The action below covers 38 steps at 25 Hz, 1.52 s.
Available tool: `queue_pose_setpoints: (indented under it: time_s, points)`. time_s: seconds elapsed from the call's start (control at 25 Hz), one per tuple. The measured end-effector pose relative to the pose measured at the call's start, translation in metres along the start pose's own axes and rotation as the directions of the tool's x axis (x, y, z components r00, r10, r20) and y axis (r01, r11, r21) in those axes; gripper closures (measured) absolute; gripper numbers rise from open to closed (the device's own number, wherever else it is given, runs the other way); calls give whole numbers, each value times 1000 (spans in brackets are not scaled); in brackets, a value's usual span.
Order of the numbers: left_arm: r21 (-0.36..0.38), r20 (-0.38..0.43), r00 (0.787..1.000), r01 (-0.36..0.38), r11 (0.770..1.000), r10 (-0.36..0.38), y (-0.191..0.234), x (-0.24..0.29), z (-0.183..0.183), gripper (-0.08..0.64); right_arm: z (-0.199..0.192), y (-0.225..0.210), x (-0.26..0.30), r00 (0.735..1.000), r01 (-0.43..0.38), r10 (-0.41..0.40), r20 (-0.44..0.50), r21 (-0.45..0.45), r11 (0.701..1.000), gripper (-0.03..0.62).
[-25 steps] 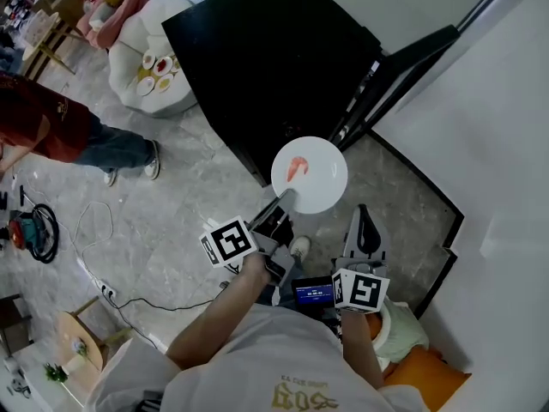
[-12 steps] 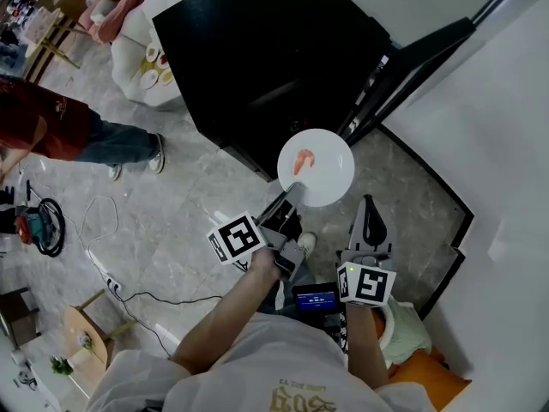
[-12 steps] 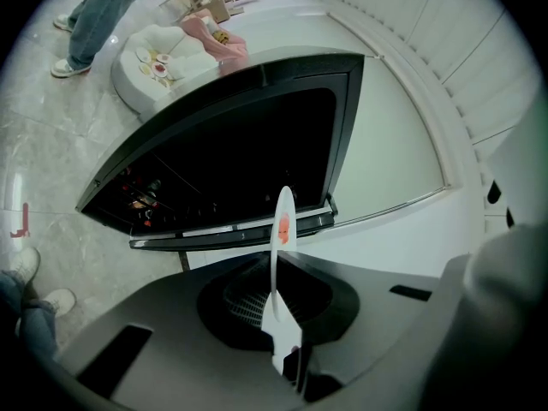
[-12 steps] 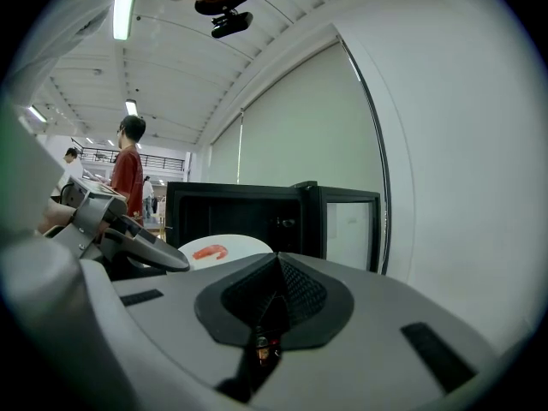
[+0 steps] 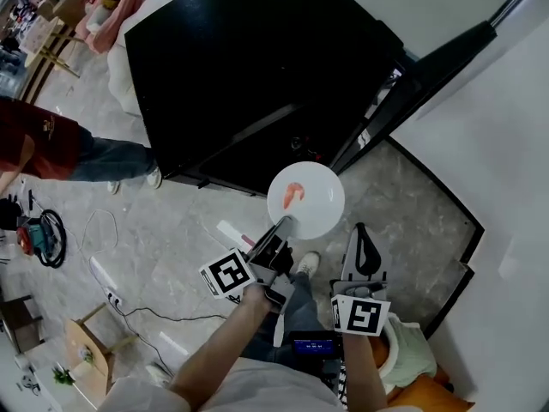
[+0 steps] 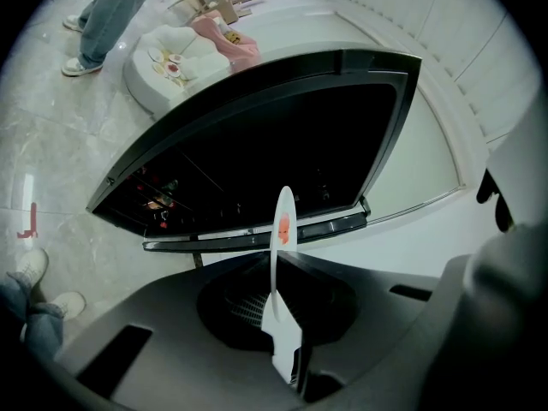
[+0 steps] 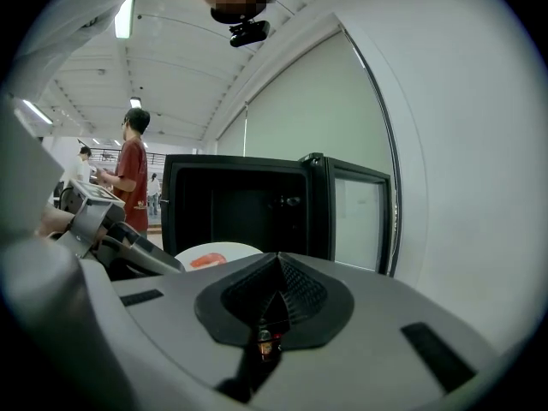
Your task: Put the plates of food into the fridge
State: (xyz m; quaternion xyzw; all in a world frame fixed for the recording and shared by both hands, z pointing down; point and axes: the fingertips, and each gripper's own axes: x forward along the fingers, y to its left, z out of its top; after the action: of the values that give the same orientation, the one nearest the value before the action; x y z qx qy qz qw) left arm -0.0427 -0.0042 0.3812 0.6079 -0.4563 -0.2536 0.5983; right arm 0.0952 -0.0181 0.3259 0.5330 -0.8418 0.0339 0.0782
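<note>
Just short of the fridge (image 5: 257, 67), the left gripper (image 5: 281, 223) is clenching the plate (image 5: 319, 206) by its rim, reaching it toward the opening. Beside it, the right gripper (image 5: 364, 240) is idling, clamped empty.

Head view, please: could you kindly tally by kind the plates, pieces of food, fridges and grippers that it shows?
plate: 1, clamped at its rim by the left gripper
food piece: 1, on the plate
fridge: 1
grippers: 2, counting the right gripper, shut and empty
Total: 5
</note>
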Motion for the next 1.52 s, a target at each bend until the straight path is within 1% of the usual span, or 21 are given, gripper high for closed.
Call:
queue_pose_setpoints:
  time_s: [0.12,0.28,0.4,0.6,0.76,0.92,1.08,1.16,1.36,1.52]
  points:
    - [-23,14,1000,-22,999,23,13,1,1,545,-14,-1,7,1000,-8,7,-21,-5,1000,583]
    - [-44,21,1000,-6,999,7,21,10,1,545,-26,-5,9,999,-16,15,-35,-20,1000,583]
    - [-50,20,1000,-7,999,8,29,13,5,545,-32,1,13,999,-26,25,-41,-24,999,583]
    - [-68,29,999,21,997,-19,41,26,9,545,-33,5,30,999,-35,35,-10,14,999,583]
    - [-104,27,1000,7,995,-5,57,33,8,545,-49,4,40,999,-41,42,-31,29,999,583]
    - [-85,22,999,28,996,-26,62,36,6,545,-53,6,45,998,-60,60,-8,17,998,583]
    - [-116,26,999,24,993,-21,75,37,3,545,-61,13,49,998,-64,64,6,29,998,583]
    - [-126,34,999,24,992,-20,81,38,4,545,-68,18,51,997,-77,77,1,32,997,583]
    - [-120,46,999,23,992,-18,94,40,3,545,-88,26,52,993,-114,115,-36,25,993,583]
    - [-119,62,998,14,993,-7,102,39,4,545,-92,29,51,989,-142,142,-32,5,990,583]
